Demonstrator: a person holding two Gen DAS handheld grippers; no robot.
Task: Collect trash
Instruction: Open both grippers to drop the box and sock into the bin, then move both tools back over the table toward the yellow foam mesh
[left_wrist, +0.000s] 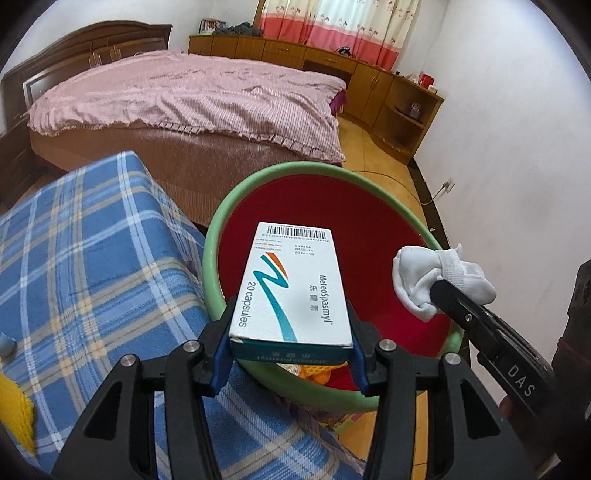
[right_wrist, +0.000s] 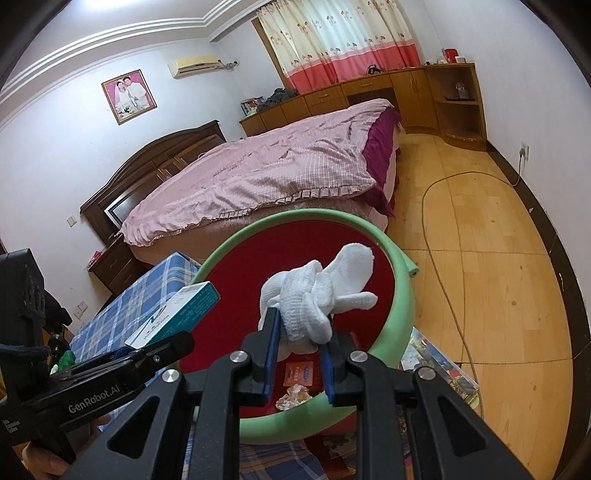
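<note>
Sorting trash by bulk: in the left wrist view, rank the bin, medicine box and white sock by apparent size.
1. Red bin with green rim
2. Medicine box, though nearness inflates it
3. White sock

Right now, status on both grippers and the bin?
Left gripper shut on medicine box. Right gripper shut on white cloth. Both over green-rimmed bin. Nothing blocking the drop.

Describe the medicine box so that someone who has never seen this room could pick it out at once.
Find the bin with the green rim and red lining, at the foot of the pink bed. Over its mouth two grippers each hold something. The medicine box, clamped in the left gripper, is a flat white and teal carton with a barcode; the right gripper beside it holds only a soft white sock.
</note>
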